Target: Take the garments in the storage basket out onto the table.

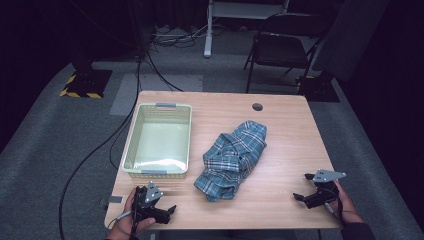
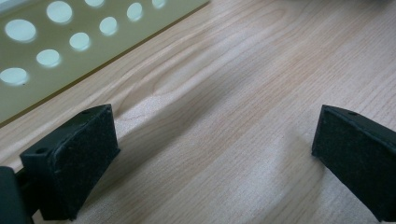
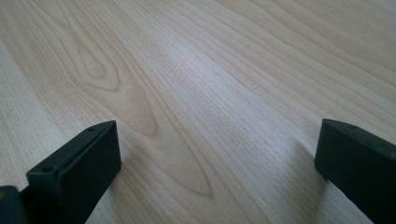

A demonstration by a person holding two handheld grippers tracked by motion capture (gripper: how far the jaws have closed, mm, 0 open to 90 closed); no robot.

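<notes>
Table (image 1: 285, 125): bare wood carries everything; your grippers rest near its front edge, likely a start pose.
Basket (image 1: 131, 145): pale, perforated, empty, left of the shirt with a gap between; it looks placed to take the shirt.
Shirt (image 1: 232, 159): blue plaid, crumpled at mid-table, untouched; nothing pins it, so either gripper can reach in.
Left gripper (image 1: 169, 212): you hold it well left of the shirt, just in front of the basket; jaws wide apart, gripping nothing, over bare wood.
Right gripper (image 1: 302, 187): you hold it well right of the shirt; jaws spread, nothing between them.
</notes>
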